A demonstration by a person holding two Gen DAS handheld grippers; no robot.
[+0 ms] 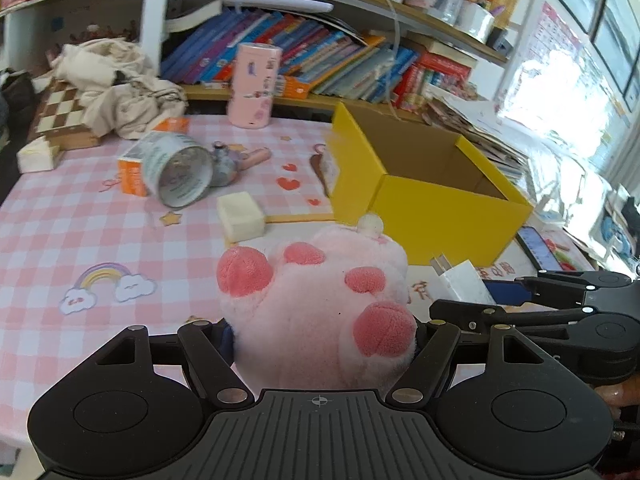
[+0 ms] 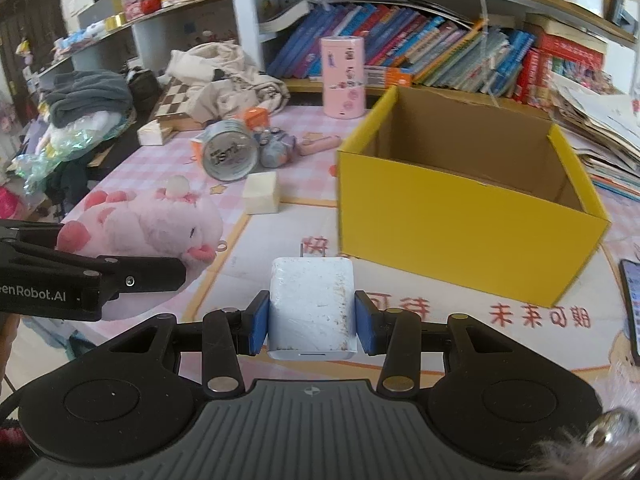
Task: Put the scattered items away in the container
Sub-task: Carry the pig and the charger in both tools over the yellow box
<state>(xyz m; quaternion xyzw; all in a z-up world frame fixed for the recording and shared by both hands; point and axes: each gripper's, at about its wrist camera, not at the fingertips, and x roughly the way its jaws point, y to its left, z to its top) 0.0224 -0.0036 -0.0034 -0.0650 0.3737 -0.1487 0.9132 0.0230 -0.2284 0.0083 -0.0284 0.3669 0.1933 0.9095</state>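
Observation:
My left gripper (image 1: 320, 336) is shut on a pink plush toy (image 1: 320, 304) with darker pink paw pads, which fills the space between its fingers. From the right wrist view the same plush toy (image 2: 152, 224) lies low at the left, with the left gripper's black fingers (image 2: 136, 276) along it. My right gripper (image 2: 312, 324) is shut on a white charger plug (image 2: 312, 308), its blue pads (image 2: 258, 326) pressing both sides and its prongs pointing away. The open yellow cardboard box (image 2: 460, 224) stands just beyond and to the right, seemingly empty. The box (image 1: 432, 216) shows behind the plush.
On the pink checked tablecloth (image 1: 60, 232) lie a cream foam block (image 1: 240, 216), a tipped metal tin (image 1: 180, 176) by an orange carton, a grey toy and a tall pink canister (image 1: 254, 84). A phone (image 2: 632, 304) lies at right. Cloth, chessboard and bookshelves crowd the back.

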